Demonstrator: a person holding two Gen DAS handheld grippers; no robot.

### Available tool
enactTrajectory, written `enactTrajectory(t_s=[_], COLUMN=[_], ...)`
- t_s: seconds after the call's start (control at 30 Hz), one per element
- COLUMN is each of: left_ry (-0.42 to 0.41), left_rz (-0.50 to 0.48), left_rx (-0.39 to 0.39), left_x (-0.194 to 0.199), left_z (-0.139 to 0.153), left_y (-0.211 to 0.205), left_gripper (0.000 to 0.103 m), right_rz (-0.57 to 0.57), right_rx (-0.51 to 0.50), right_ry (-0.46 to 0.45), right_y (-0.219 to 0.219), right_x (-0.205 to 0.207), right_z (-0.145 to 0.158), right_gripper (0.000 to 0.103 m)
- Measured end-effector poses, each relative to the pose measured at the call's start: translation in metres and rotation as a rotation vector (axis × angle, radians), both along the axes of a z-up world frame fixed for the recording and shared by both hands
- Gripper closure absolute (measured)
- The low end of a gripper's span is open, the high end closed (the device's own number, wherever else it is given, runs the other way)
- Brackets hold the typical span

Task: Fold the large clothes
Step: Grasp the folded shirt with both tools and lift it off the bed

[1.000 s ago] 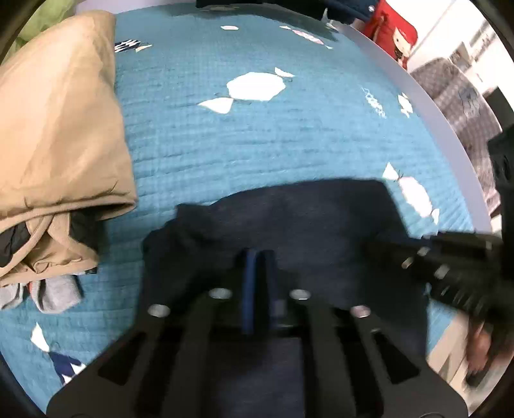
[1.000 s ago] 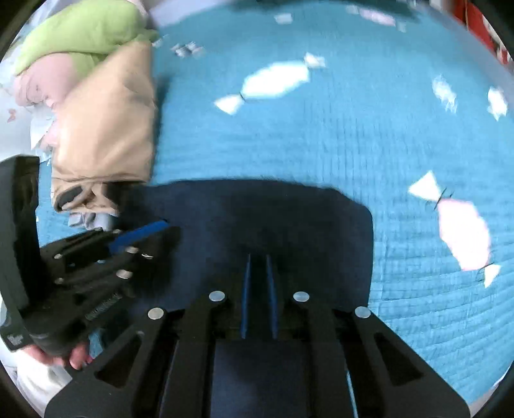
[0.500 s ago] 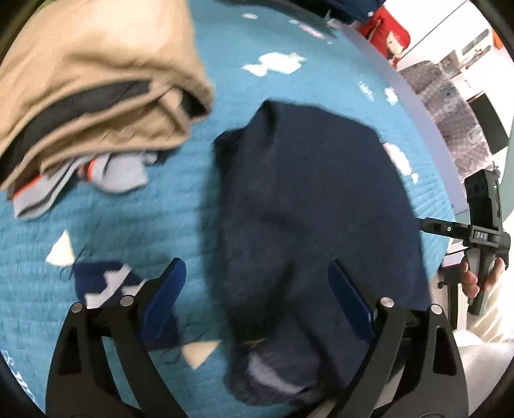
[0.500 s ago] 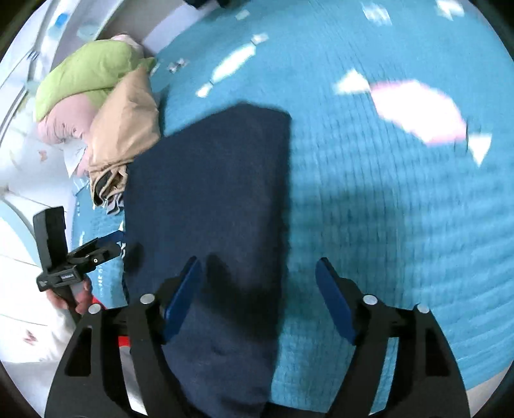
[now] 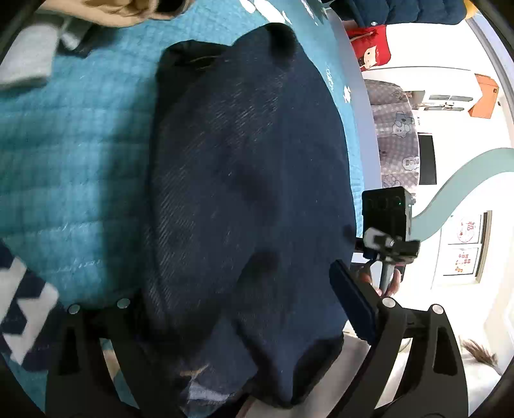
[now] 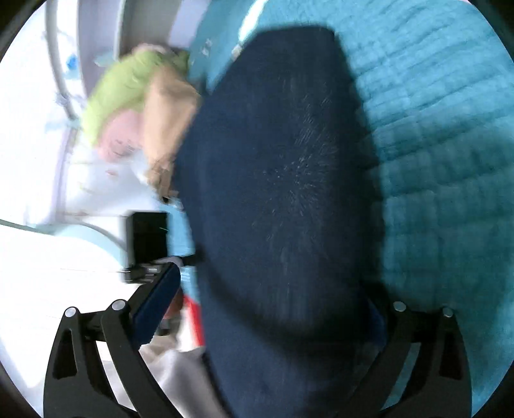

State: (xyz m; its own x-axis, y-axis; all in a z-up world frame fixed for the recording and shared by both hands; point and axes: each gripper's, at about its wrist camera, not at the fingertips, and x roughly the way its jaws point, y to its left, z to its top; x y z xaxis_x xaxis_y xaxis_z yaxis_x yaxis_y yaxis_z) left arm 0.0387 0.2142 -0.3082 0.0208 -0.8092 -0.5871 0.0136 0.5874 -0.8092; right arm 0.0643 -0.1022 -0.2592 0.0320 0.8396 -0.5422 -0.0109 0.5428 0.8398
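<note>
Lying lengthwise on the teal quilted bed cover (image 5: 74, 154), the folded navy garment (image 5: 247, 180) runs with its long axis from the near edge of the bed toward the far side, its squared-off far end pointing away from both cameras. Its near end drapes over the bed's near edge and bunches into loose folds, with a pale patch showing among them.

Both tools are spread wide with the cloth passing between their fingers, and neither clamps it. On the left tool (image 5: 231, 316) only the right-hand blue pad is clearly exposed; the other side is hidden behind the fabric. The right tool (image 6: 266, 308) shows its left blue pad free of the garment, its other pad mostly covered by cloth.

The left wrist view alone shows the right-hand side of the bed: its pale border, a red cushion (image 5: 372, 51) with a cartoon face, a grey checked cloth (image 5: 395, 128) and the other handheld tool beside the garment's side edge. A tan garment (image 5: 128, 13) and grey clothing sit at the far left corner. The right wrist view, blurred, shows instead the tan garment (image 6: 167, 112) under lime-green and pink bedding (image 6: 122, 86) beside the navy piece's far-left side.
</note>
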Motion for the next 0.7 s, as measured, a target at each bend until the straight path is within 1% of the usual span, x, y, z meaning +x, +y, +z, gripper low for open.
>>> enactTrajectory(t_s=[0.07,0.1,0.13,0.17,0.2,0.23,0.27,0.3,0.33,0.37,0.4,0.5,0.57,0.6,0.63,0.67,0.7], left_ry=[0.013,0.013,-0.004,-0.027,-0.063,-0.093,-0.129,-0.155,-0.159,-0.169,-0.199,-0.252,-0.283,-0.327,-0.36,-0.387,-0.425], left_rz=[0.03,0.052,0.076,0.081,0.067,0.045,0.021,0.008,0.013,0.018,0.014,0.011,0.028,0.037,0.043,0.051,0.069], left_rx=[-0.011,-0.011,0.014,0.054,0.126,0.188,0.251,0.277,0.285,0.298,0.315,0.348,0.341,0.345,0.353,0.362,0.371], left_x=[0.0,-0.001,-0.004,-0.008,-0.014,-0.013,-0.016,-0.019,-0.019,-0.019,-0.02,-0.021,-0.016,-0.014,-0.013,-0.014,-0.013], left_z=[-0.002,-0.002,0.002,0.006,0.013,0.017,0.024,0.032,0.036,0.044,0.054,0.082,0.109,0.129,0.143,0.157,0.181], left_y=[0.001,0.001,-0.001,-0.004,-0.007,-0.012,-0.014,-0.015,-0.014,-0.015,-0.016,-0.016,-0.009,-0.004,0.001,0.012,0.022], left_gripper=[0.011,0.011,0.012,0.022,0.031,0.055,0.071,0.073,0.076,0.077,0.077,0.076,0.076,0.076,0.076,0.076,0.076], right_rz=[-0.015,-0.02,-0.02,-0.015,-0.018,-0.029,-0.039,-0.036,-0.026,-0.021,-0.025,-0.027,-0.02,-0.014,-0.005,0.006,0.015], right_rx=[-0.069,-0.108,-0.15,-0.226,-0.255,-0.259,-0.28,-0.304,-0.341,-0.349,-0.338,-0.308,-0.289,-0.275,-0.262,-0.24,-0.222], right_ry=[-0.018,-0.034,-0.046,-0.068,-0.084,-0.089,-0.105,-0.122,-0.161,-0.185,-0.209,-0.251,-0.292,-0.316,-0.335,-0.361,-0.382], right_y=[0.011,0.015,0.017,0.021,0.021,0.019,0.02,0.023,0.029,0.033,0.035,0.039,0.045,0.047,0.05,0.057,0.062], right_x=[0.001,0.0,-0.001,-0.003,-0.005,-0.007,-0.011,-0.012,-0.015,-0.017,-0.019,-0.015,-0.008,-0.005,-0.001,0.005,0.011], right_z=[0.004,0.008,0.011,0.016,0.022,0.026,0.034,0.04,0.051,0.057,0.068,0.099,0.127,0.139,0.151,0.17,0.187], right_gripper=[0.008,0.01,0.018,0.026,0.037,0.044,0.046,0.049,0.051,0.053,0.056,0.057,0.057,0.057,0.057,0.057,0.057])
